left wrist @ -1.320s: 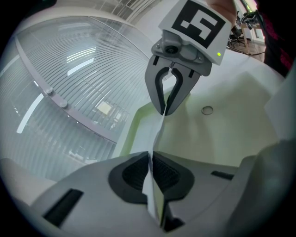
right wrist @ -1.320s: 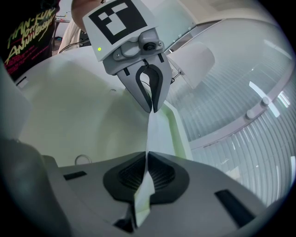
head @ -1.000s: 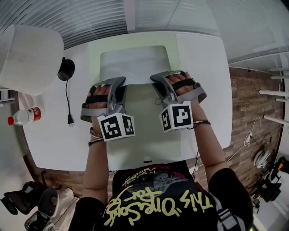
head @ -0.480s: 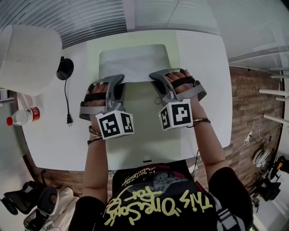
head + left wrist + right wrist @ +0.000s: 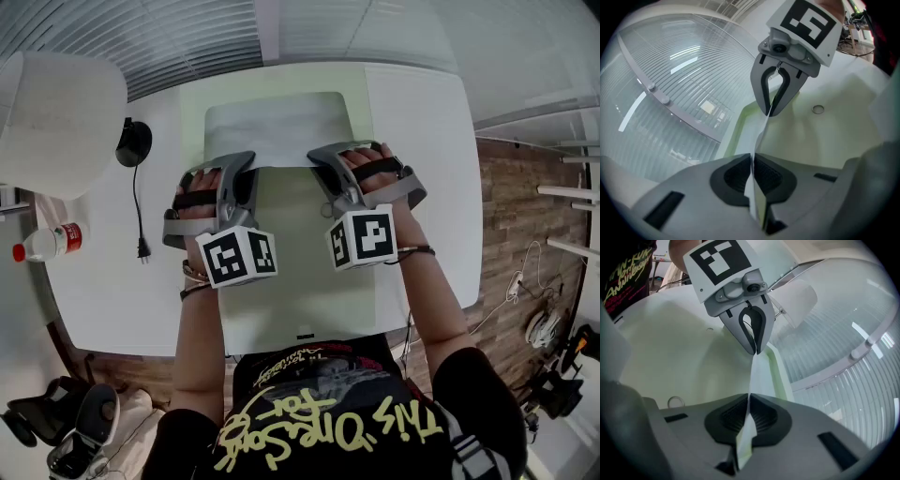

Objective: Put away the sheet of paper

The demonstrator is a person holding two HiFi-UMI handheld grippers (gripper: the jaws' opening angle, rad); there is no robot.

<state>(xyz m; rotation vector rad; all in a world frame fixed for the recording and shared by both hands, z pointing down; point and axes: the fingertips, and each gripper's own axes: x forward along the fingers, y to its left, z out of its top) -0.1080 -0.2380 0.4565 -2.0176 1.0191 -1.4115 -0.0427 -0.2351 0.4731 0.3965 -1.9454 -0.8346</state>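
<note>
Sheet of paper (image 5: 277, 127), thin, pale, rectangular, above smooth white table (image 5: 422, 141)

What I can't make out from here

In the head view the left gripper (image 5: 242, 164) and right gripper (image 5: 323, 155) cover the near edge of the sheet of paper (image 5: 277, 131), so their bodies hide the jaws from me there. Each gripper view gives me the sheet edge-on only, its face out of sight. The big white rounded thing (image 5: 56, 117) at far left runs off the picture's edge. The bottle (image 5: 47, 242) label is too small to read. The cables (image 5: 548, 328) on the floor at right are too small to sort out.
</note>
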